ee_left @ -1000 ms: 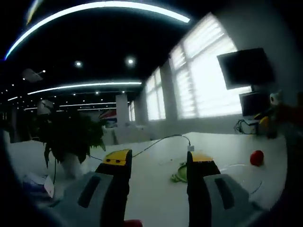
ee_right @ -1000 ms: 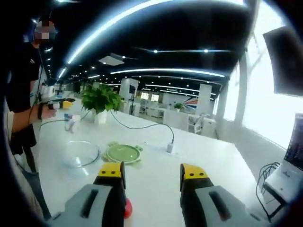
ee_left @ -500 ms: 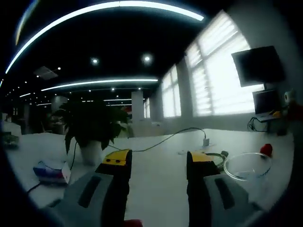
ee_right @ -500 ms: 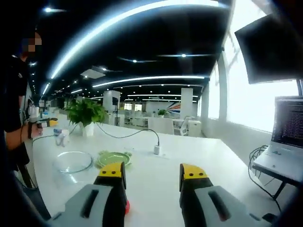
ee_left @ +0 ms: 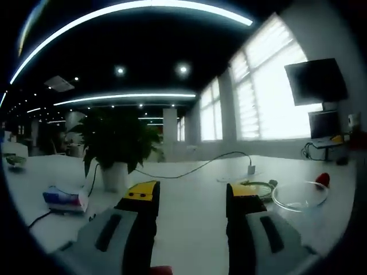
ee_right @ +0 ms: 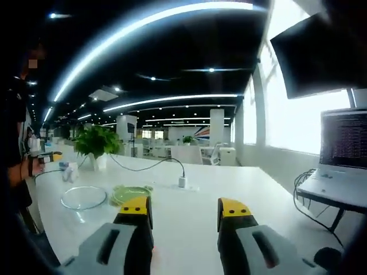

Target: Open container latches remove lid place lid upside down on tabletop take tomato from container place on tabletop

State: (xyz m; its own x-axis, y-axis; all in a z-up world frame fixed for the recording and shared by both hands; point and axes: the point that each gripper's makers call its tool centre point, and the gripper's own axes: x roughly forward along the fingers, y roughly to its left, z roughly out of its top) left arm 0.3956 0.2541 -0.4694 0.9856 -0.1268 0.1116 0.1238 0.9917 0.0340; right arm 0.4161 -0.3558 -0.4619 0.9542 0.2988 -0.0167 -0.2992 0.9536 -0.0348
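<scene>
- Both views have swung since 1.0 s ago; the things lie unmoved.
- Left claw (ee_left: 191, 195) and right claw (ee_right: 184, 208): jaws apart, empty.
- Tomato (ee_left: 323, 180) at 3 o'clock on white table (ee_left: 189, 183), beside glass container (ee_left: 300, 196); green lid (ee_right: 131, 193); potted plant (ee_left: 116, 146); office windows.

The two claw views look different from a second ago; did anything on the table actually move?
No: both cameras dropped lower and swung, so the scene shifted. The clear glass bowl, round green lid and red tomato lie where they were. The left claw and right claw stay open and empty.
</scene>
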